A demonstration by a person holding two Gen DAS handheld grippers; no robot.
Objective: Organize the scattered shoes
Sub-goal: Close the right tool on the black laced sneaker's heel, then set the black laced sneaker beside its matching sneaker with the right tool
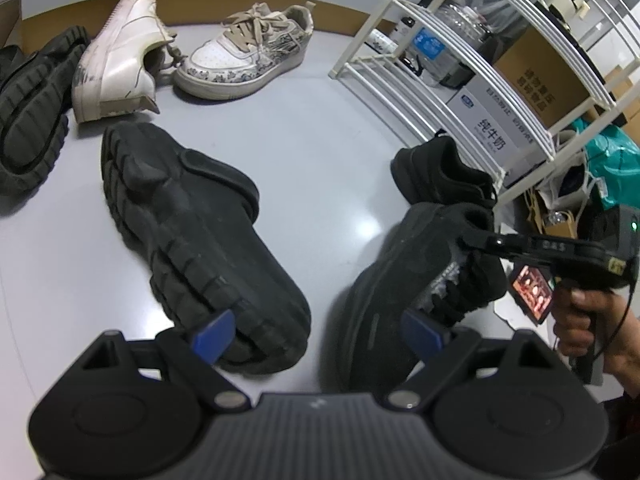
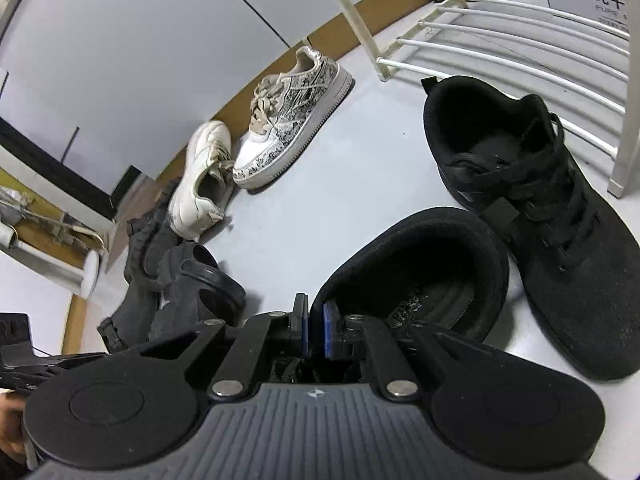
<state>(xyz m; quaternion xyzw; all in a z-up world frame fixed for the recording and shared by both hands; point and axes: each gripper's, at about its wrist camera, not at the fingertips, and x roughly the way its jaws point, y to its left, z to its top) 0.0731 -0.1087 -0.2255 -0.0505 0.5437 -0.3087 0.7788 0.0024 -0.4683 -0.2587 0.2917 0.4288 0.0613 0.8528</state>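
Observation:
In the right wrist view my right gripper (image 2: pixel 317 330) is shut on the heel collar of a black sneaker (image 2: pixel 420 280), one blue pad inside the collar and one outside. Its mate, a laced black sneaker (image 2: pixel 540 220), lies just right of it by the rack. The left wrist view shows the held black sneaker (image 1: pixel 396 280) tilted up, with the right gripper (image 1: pixel 472 242) at its collar. My left gripper (image 1: pixel 320 336) is open, its pads apart over the heel of a chunky black slipper (image 1: pixel 192 232) and pressing on nothing.
A white sneaker (image 1: pixel 120 60) and a patterned sneaker (image 1: pixel 248 56) lie near the far wall. A second black slipper (image 1: pixel 32 112) is at the left. A white wire rack (image 1: pixel 440 80) stands at the right with cartons (image 1: pixel 532 76) behind it. A hand (image 1: pixel 588 320) holds the right gripper.

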